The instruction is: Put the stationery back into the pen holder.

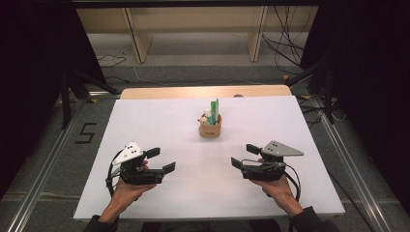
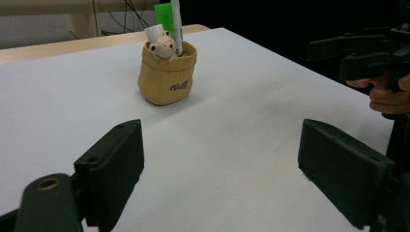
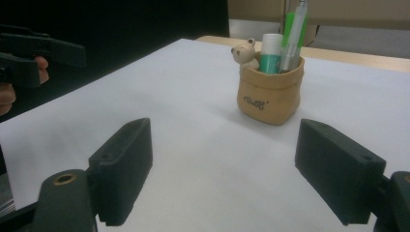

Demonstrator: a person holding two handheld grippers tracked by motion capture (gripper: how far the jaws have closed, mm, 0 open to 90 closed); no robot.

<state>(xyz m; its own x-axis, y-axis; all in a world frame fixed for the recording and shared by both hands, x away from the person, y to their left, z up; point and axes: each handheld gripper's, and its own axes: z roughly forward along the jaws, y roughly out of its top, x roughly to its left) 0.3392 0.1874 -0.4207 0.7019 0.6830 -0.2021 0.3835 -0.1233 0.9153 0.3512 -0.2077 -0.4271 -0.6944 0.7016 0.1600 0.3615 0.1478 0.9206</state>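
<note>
Both grippers sit low at my edge of the white table [image 1: 145, 121], each held in a hand: the left gripper [image 1: 160, 160] and the right gripper [image 1: 245, 155], jaws spread wide and holding nothing. In each gripper view the 2 black jaws frame bare tabletop.

Ahead of them, near the middle of the table and a little toward the far edge, stands the tan holder [image 1: 211, 127], a small sack-shaped cup with a little bear figure [image 2: 162, 47] on its rim. It stands upright, well apart from both grippers. Inside I see a green marker [image 3: 290, 29], a clear pen [image 3: 296, 34] beside it, and a white-capped glue stick [image 3: 271, 52], all poking above the rim and packed close together.

I judge the step in hand to be the reach toward the holder. To do it well, I'd bring 1 gripper in over the rim, line its jaws across a single item well above the lip, and close only once its neighbours are outside the jaws. The holder looks light and could tip or drag, so I'd steady its side with the other gripper and then lift straight up.
</note>
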